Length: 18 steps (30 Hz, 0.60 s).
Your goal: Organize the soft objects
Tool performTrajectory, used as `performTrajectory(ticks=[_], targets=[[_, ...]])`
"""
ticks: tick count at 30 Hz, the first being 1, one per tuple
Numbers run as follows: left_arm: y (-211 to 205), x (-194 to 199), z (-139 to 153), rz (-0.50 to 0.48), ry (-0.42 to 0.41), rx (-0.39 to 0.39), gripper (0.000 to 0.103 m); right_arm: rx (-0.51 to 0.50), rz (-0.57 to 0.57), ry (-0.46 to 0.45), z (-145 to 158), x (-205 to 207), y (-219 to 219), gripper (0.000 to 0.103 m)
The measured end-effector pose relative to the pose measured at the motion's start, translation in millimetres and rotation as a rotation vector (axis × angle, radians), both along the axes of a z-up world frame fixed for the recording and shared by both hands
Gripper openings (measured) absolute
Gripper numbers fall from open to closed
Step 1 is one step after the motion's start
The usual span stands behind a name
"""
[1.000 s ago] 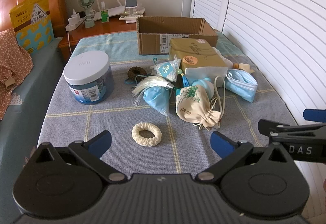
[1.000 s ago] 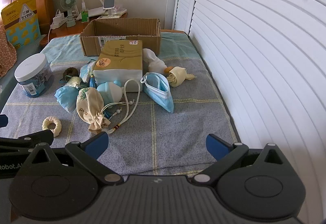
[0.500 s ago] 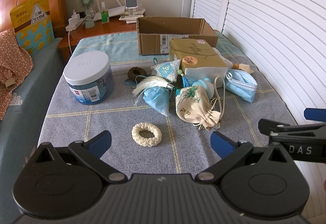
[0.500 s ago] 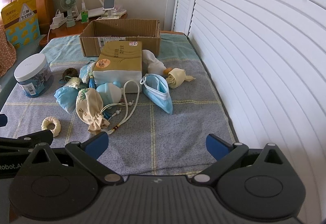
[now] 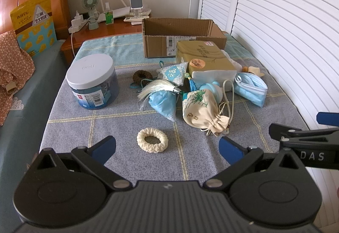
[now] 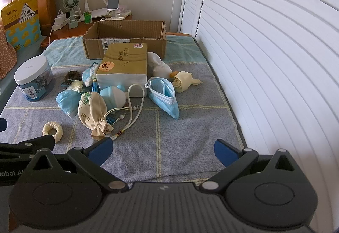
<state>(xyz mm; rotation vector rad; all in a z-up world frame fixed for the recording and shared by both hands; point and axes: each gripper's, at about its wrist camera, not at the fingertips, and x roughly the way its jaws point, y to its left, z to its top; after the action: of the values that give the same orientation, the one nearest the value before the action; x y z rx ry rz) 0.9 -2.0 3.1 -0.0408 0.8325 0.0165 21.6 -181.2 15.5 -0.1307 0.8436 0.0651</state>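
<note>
The tissue pack (image 5: pixel 204 57) hides the white cloth (image 5: pixel 234 63) behind it. The box (image 5: pixel 182 36) interior is unseen. Jar (image 5: pixel 93 84) contents are blurred.

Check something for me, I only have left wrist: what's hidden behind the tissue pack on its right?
Observer: Right wrist view shows a bunched white cloth against the tissue pack, on its right side.
Operator: And the yellow bit past the mask?
Observer: A crumpled pale yellow cloth right beside the blue face mask.
Operator: Right gripper open?
Observer: Yes, right gripper jaws wide apart, nothing between them.
</note>
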Motion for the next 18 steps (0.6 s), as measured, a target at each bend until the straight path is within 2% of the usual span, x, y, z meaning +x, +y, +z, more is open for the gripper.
performTrajectory(ticks=[18], targets=[[-0.4,0.1,1.1,-0.001,0.0,0.004,0.102,-0.008,0.001,-0.004,0.8,0.2,-0.1,0.103]])
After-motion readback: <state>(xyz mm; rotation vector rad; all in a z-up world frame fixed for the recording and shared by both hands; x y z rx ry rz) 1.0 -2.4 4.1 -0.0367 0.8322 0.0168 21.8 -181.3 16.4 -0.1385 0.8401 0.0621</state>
